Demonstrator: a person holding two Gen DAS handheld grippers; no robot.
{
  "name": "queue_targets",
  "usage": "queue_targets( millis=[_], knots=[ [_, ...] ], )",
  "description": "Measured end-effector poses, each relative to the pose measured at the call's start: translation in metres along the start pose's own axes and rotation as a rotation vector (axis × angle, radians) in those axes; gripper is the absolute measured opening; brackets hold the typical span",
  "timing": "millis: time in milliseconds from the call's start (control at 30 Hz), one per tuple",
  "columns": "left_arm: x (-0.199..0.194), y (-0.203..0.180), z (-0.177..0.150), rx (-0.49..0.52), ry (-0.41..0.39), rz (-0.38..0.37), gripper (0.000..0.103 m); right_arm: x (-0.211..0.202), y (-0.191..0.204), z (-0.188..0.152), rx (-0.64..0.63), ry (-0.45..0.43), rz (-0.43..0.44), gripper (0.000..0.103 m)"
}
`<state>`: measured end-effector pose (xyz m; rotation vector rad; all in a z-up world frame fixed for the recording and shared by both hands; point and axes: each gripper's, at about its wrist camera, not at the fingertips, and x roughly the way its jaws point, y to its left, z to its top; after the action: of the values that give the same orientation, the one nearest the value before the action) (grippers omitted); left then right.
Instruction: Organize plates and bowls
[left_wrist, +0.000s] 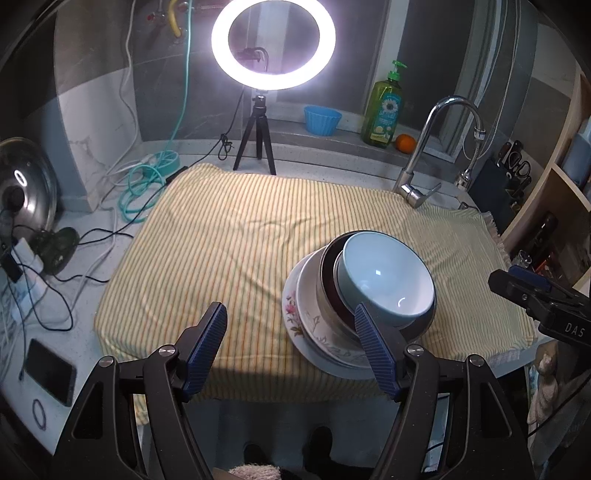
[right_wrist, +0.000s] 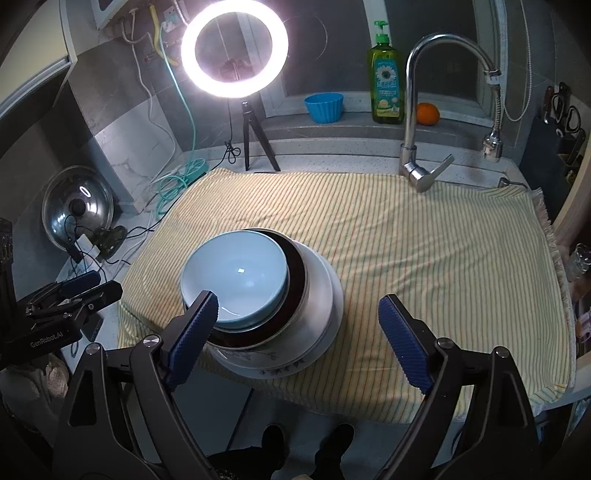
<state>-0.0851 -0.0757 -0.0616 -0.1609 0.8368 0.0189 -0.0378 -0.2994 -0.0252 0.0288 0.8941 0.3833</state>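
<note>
both claws apart, gripping nothing: left gripper (left_wrist: 291, 347), right gripper (right_wrist: 299, 326). light blue bowl (right_wrist: 234, 277) nested in dark bowl (right_wrist: 295, 273) on stacked floral plates (right_wrist: 321, 317), on striped cloth (right_wrist: 424, 251) near counter's front edge.

On the cloth (right_wrist: 424, 236), toward seven o'clock, a bowl (right_wrist: 236, 273) sits in a larger bowl (right_wrist: 295, 280), on stacked plates (right_wrist: 325, 295). At twelve o'clock stands the ring light (right_wrist: 234, 51); at one o'clock, behind the cloth, the faucet (right_wrist: 417, 110).
</note>
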Motion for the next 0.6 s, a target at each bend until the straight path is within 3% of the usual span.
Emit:
queue_targets(
  millis=[267, 600],
  knots=[
    [-0.003, -0.002, -0.003, 0.006, 0.001, -0.009, 0.072, -0.012, 0.006, -0.005, -0.016, -0.028, -0.066, 0.095],
    [-0.007, -0.003, -0.002, -0.001, -0.014, -0.019, 0.072, -0.018, 0.011, -0.004, -0.029, -0.047, -0.071, 0.095]
  ],
)
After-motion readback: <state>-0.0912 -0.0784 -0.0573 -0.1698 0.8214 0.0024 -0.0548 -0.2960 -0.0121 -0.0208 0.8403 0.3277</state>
